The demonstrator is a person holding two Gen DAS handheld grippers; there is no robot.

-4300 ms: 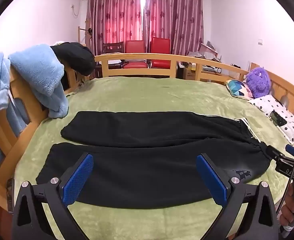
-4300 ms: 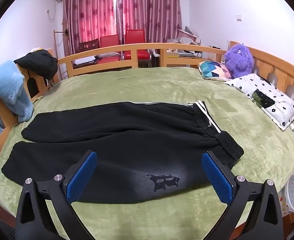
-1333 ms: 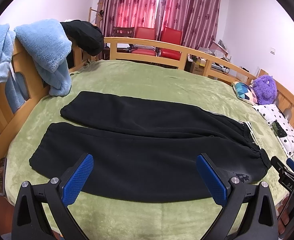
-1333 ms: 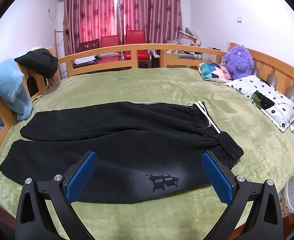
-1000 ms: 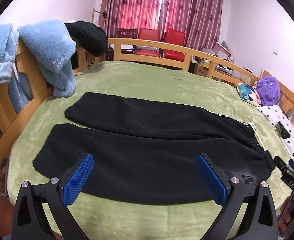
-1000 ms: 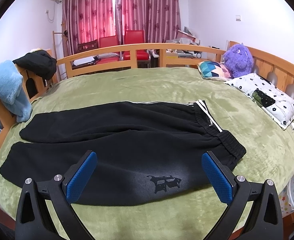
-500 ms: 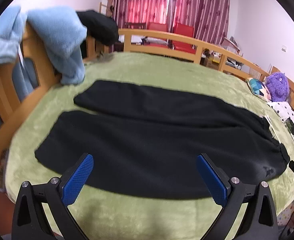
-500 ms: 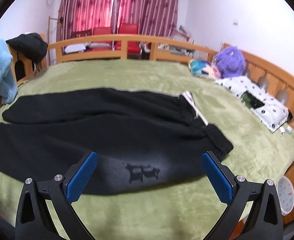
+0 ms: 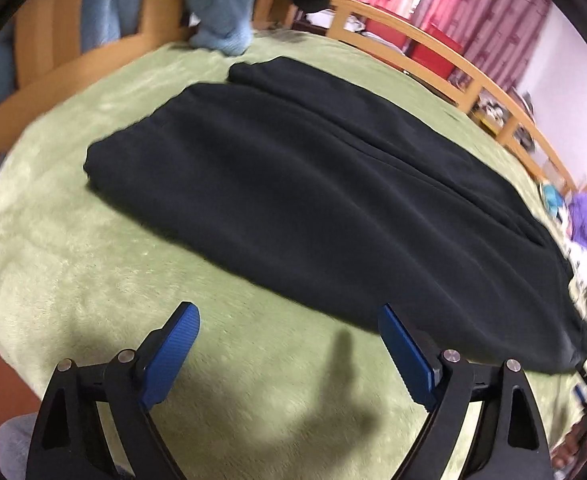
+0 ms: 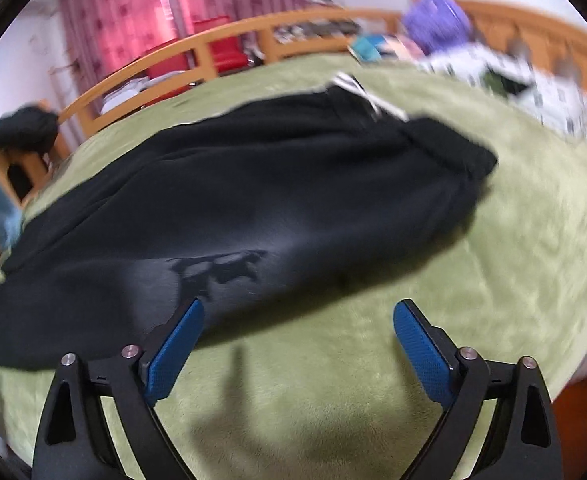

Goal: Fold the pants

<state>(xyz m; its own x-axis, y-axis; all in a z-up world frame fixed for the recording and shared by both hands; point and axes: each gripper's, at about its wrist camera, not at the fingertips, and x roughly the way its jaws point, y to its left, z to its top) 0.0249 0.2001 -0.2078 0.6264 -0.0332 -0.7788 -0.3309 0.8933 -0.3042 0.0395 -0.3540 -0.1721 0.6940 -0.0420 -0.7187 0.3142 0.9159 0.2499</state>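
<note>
- Left wrist view: left tongs [image 9: 287,330] spread wide, holding nothing, now dipped low over the green bed [image 9: 93,280], just short of the near hem.
- Right tongs [image 10: 297,328] equally wide and empty, swung down beside the waistband end.
- Black pants [image 9: 313,192] lie flat, legs side by side, unfolded as before.
- Compared with a second ago, both cameras tilted downward and closer: likely lining up the first grab.
</note>
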